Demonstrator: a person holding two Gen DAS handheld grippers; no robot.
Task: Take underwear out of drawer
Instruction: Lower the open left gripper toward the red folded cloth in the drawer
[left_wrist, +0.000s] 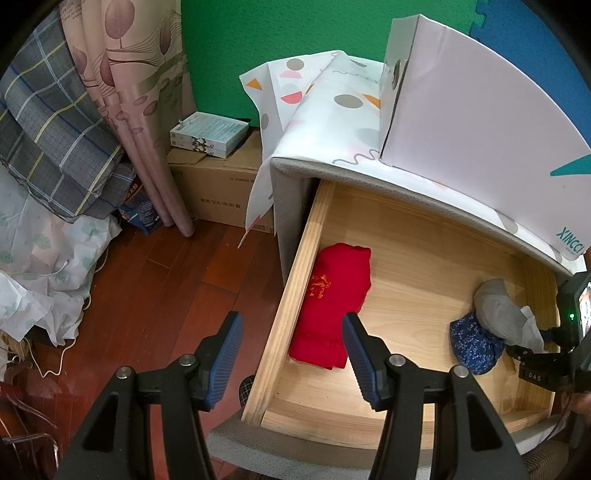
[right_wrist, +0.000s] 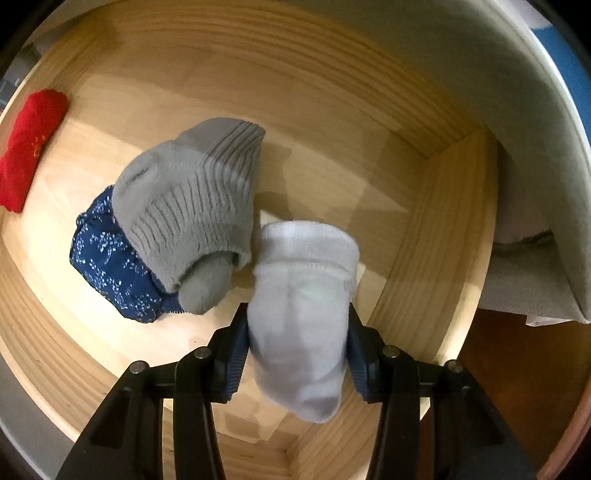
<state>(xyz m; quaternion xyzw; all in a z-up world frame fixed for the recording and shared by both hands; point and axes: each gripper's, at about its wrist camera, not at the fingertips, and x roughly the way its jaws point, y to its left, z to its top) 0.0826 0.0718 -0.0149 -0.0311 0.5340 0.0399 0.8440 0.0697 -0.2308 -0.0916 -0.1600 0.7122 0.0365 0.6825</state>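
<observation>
The wooden drawer (left_wrist: 295, 280) is pulled open. A folded red garment (left_wrist: 332, 299) lies along its left side; it also shows in the right wrist view (right_wrist: 29, 147). A blue floral garment (right_wrist: 110, 258) lies at the right under a grey sock bundle (right_wrist: 192, 199); both show in the left wrist view, the blue garment (left_wrist: 474, 345) and the grey bundle (left_wrist: 498, 310). My right gripper (right_wrist: 297, 325) is shut on a white sock bundle (right_wrist: 303, 306) beside the grey one. My left gripper (left_wrist: 291, 325) is open and empty, above the drawer's left rail.
A white box (left_wrist: 472, 110) stands on the patterned cloth (left_wrist: 325, 103) covering the cabinet top. Left of the cabinet are a cardboard box (left_wrist: 221, 184), rolled curtains (left_wrist: 147, 110), piled bedding (left_wrist: 48, 147) and wooden floor (left_wrist: 155, 295).
</observation>
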